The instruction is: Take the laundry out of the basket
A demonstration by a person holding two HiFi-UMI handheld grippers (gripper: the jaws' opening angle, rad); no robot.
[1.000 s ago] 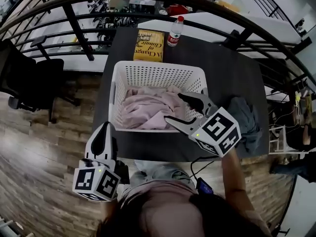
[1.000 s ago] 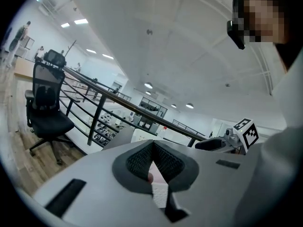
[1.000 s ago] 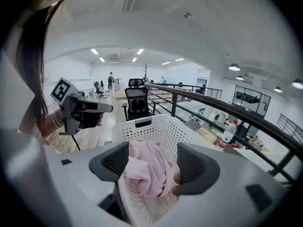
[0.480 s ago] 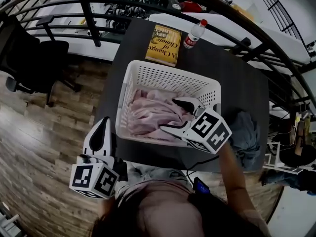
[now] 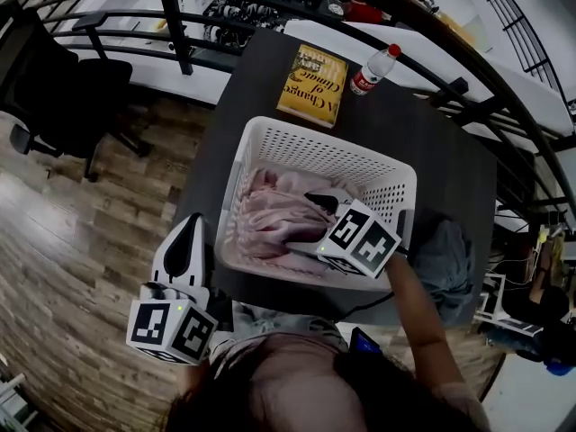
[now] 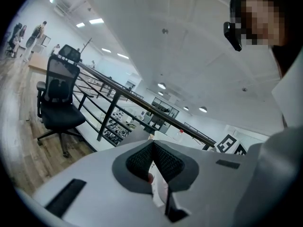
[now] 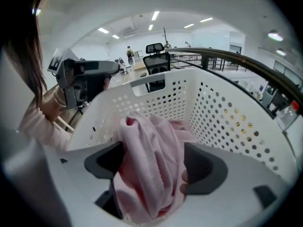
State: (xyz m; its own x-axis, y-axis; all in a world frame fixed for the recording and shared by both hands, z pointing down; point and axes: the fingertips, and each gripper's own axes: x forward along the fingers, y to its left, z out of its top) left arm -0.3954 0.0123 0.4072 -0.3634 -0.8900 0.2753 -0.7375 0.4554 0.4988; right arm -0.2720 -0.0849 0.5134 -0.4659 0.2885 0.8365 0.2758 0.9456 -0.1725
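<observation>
A white perforated laundry basket stands on the dark table and holds crumpled pink laundry. My right gripper is down inside the basket on the right side of the pile. Its jaws are opening wide, and in the right gripper view a bunched fold of the pink laundry stands up between the pads of the right gripper. My left gripper hangs low beside the person, left of the table and off it. In its own view the left gripper has its pads together with nothing between them.
A yellow book and a water bottle lie on the table behind the basket. A grey-blue cloth lies on the table to the basket's right. A black railing runs behind, with an office chair at left.
My right gripper has gone from above the basket's front rim down into the basket onto the pink laundry, its jaws spreading wider. The left gripper has stayed put.
</observation>
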